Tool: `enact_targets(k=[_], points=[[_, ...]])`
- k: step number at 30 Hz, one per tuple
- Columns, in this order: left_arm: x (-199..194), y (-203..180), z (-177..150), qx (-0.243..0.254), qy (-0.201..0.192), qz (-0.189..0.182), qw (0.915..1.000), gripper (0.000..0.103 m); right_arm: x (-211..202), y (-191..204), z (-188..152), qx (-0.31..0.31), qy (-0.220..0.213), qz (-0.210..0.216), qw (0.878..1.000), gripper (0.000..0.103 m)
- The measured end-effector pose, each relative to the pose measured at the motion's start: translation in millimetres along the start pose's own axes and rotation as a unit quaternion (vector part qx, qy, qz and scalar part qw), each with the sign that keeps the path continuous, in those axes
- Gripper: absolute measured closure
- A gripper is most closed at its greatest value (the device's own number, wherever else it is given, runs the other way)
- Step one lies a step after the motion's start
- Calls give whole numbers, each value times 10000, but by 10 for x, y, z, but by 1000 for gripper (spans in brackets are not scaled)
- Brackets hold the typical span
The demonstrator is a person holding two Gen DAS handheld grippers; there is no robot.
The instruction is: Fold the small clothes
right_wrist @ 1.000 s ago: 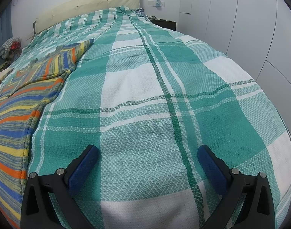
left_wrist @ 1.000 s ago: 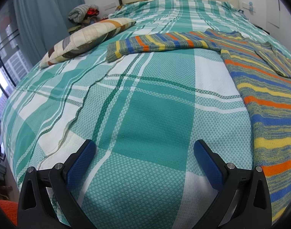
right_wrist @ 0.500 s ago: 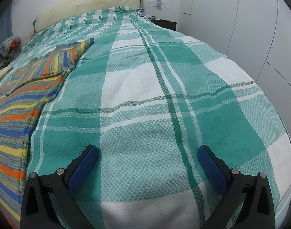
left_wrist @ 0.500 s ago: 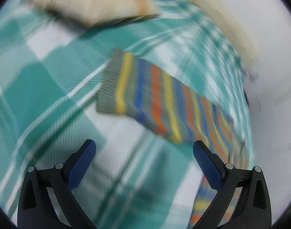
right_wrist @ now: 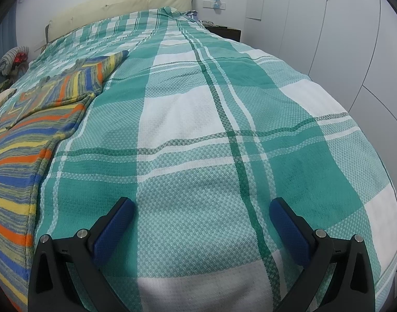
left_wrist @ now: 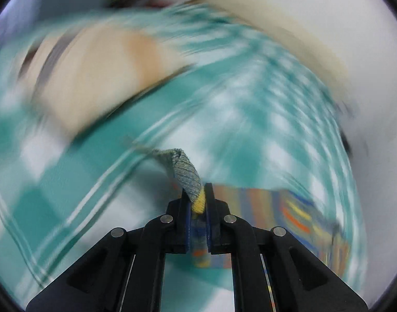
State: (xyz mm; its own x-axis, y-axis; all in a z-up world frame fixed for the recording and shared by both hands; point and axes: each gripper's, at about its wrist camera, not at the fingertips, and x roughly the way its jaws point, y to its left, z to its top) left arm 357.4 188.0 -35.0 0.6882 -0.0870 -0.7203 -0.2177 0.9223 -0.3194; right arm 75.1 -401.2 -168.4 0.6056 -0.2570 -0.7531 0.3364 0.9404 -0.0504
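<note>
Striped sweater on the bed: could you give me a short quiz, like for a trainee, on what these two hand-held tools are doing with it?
1. True or false: the left gripper has its jaws shut on the sweater cuff.
2. The right gripper is: A) open above the plaid bedspread; B) gripping the striped sweater; C) out of view.
3. Fill in: the right wrist view shows the sweater's body lying ___ on the bed.

Key: 1 true; 2 A; 3 flat.

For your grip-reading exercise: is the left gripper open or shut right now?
Shut on the striped sweater: the left gripper has just closed, its blue pads pinching the grey-and-yellow cuff, which sticks up between them.
</note>
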Motion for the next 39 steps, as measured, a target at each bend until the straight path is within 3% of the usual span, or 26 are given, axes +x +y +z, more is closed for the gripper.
enact_targets(k=[2, 4, 8, 10, 11, 12, 13, 14, 16, 18, 20, 24, 26, 27, 29, 31, 34, 35, 36, 37, 38, 39], points=[[-179, -639, 41, 889, -153, -249, 9956, 96, 0, 1, 0, -1, 4, -2, 10000, 0], [-338, -1333, -54, 1662, -268, -604, 9839, 96, 11, 3, 9, -12, 13, -8, 10000, 0], [-342, -2340, -562, 2599, -215, -1076, 9594, 96, 12, 2, 10, -13, 13, -9, 10000, 0], [-74, -2738, -966, 2979, 101, -1136, 9478, 90, 17, -5, 15, -11, 13, -4, 10000, 0], [118, -2871, -1195, 3141, 399, -1095, 9422, 75, 13, 2, 11, -14, 15, -7, 10000, 0], [269, -2934, -1377, 3267, 625, -954, 9382, 45, 13, 3, 10, -14, 17, -8, 10000, 0], [399, -2952, -1605, 3408, 850, -733, 9334, 34, 12, 4, 9, -15, 17, -9, 10000, 0], [470, -2939, -1805, 3528, 958, -598, 9289, 31, 12, 3, 9, -15, 17, -10, 10000, 0], [442, -2810, -2126, 3702, 1097, -676, 9200, 31, 12, 3, 8, -14, 16, -8, 10000, 0], [276, -2571, -2221, 3667, 1120, -881, 9194, 30, 14, -1, 11, -10, 13, 0, 10000, 0], [136, -2382, -2068, 3441, 969, -1011, 9284, 26, 14, 4, 8, -12, 16, -2, 10000, 0], [38, -1727, -1275, 2212, 733, -1083, 9664, 19, 22, 5, 13, -25, 25, -12, 10000, 0], [126, -1382, -957, 1665, 913, -1162, 9749, 19, 25, 6, 18, -26, 25, -10, 10000, 0], [176, -1260, -873, 1641, 1092, -1143, 9737, 19, 25, 7, 18, -27, 27, -11, 10000, 0], [193, -1224, -918, 2335, 1159, -853, 9617, 19, 25, 7, 19, -28, 26, -14, 10000, 0], [207, -1335, -1161, 3550, 1042, -460, 9279, 16, 24, 8, 18, -28, 27, -14, 10000, 0], [343, -1466, -1585, 4746, 909, -23, 8755, 14, 25, 9, 19, -31, 27, -17, 10000, 0], [393, -1493, -1646, 4897, 836, 138, 8678, 14, 25, 9, 19, -31, 26, -19, 10000, 0], [479, -1522, -1681, 4978, 726, 343, 8636, 14, 25, 9, 19, -32, 25, -19, 10000, 0], [564, -1540, -1661, 4900, 593, 509, 8682, 14, 29, 5, 23, -33, 22, -25, 10000, 0], [599, -1520, -1607, 4764, 505, 560, 8760, 15, 26, 8, 21, -32, 23, -17, 10000, 0], [635, -1504, -1546, 4533, 392, 568, 8887, 28, 27, 8, 22, -33, 24, -16, 10000, 0]])
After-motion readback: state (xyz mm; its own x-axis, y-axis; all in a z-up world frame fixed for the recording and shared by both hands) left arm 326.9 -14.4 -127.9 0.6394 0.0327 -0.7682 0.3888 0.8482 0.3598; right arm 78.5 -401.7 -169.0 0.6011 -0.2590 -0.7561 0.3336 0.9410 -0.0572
